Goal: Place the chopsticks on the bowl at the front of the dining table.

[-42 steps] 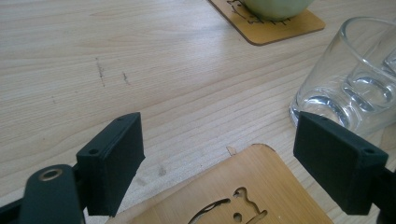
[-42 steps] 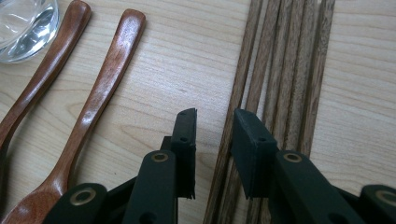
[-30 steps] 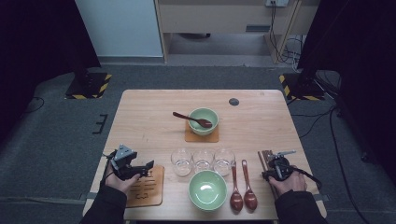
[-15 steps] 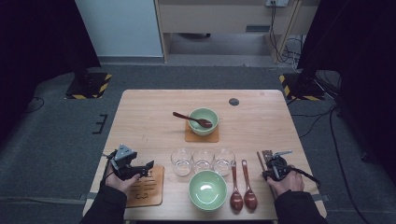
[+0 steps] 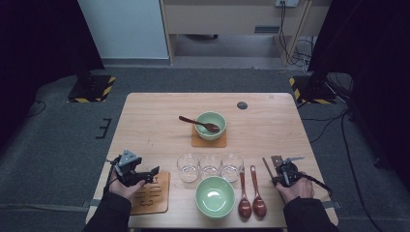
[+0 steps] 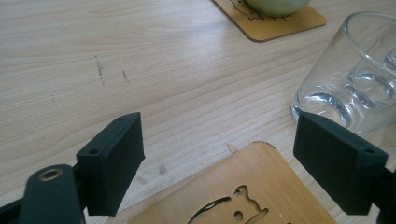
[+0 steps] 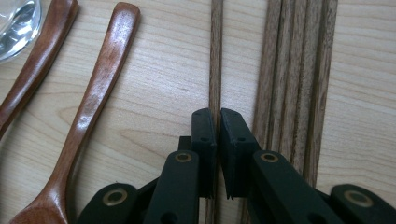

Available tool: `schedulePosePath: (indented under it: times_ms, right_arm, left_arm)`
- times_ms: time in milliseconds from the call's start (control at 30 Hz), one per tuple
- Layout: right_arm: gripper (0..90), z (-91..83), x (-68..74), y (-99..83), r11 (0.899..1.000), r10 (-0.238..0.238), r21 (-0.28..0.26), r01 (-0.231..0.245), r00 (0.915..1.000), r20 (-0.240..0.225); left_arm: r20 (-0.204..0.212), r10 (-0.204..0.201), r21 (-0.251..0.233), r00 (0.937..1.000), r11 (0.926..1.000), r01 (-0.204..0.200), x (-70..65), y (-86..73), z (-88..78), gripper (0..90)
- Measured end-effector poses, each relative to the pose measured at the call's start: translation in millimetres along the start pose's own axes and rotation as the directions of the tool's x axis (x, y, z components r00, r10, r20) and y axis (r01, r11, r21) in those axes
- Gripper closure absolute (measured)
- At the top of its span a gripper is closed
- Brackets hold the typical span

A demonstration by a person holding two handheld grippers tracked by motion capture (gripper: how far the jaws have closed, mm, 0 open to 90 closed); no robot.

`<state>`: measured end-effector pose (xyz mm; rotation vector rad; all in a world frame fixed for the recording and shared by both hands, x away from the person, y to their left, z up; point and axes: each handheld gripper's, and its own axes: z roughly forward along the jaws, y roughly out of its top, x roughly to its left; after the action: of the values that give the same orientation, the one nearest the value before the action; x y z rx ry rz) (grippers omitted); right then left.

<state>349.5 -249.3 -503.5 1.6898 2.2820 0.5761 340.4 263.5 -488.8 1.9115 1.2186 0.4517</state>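
Right claw [image 7: 217,122] had just been closing and pinched a single chopstick [image 7: 215,56] lying beside the chopstick bundle [image 7: 294,70], near-right on the wooden worktop [image 5: 270,121]. Left claw [image 6: 217,156] gaped wide, empty, over a coaster [image 6: 243,196].

1. The far half of the table [image 5: 154,121] lay bare on its left side, with open passage there.
2. Mid-table, a green bowl [image 5: 211,125] with a spoon stood on a coaster.
3. Three glasses [image 5: 210,166] stood in a tight row, blocking the near centre.
4. A second bowl [image 5: 214,196] and two spoons [image 5: 251,203] filled the near edge.
5. Chopsticks [image 7: 294,70] lay just beside the spoons, a narrow bare strip between.
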Motion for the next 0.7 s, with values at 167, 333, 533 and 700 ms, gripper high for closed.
schedulePosePath:
  times_ms: [167, 333, 533, 700]
  right_arm:
    - [84.7, -4.4, -3.9, 1.2, 0.998, 0.033, -0.054, -0.035, 0.9988, -0.037]
    - [84.7, -9.6, -8.4, 2.3, 0.990, 0.082, -0.107, -0.092, 0.9915, -0.101]
    - [84.7, -13.6, -12.8, 3.4, 0.978, 0.107, -0.164, -0.130, 0.9837, -0.145]
    - [84.7, -16.0, -14.3, 4.1, 0.970, 0.118, -0.189, -0.149, 0.9789, -0.167]
  left_arm:
    - [-0.001, 0.000, 0.000, 1.0000, 1.0000, 0.000, 0.2, 0.1, 0.0, 15.7]
    - [-0.001, 0.000, -0.001, 1.0000, 1.0000, 0.000, 0.1, 0.1, -0.1, 15.7]
    - [-0.002, 0.001, 0.000, 1.0000, 1.0000, -0.001, 0.0, 0.1, -0.1, 15.7]
    - [-0.002, 0.004, 0.001, 1.0000, 1.0000, -0.004, 0.0, 0.1, -0.3, 15.7]
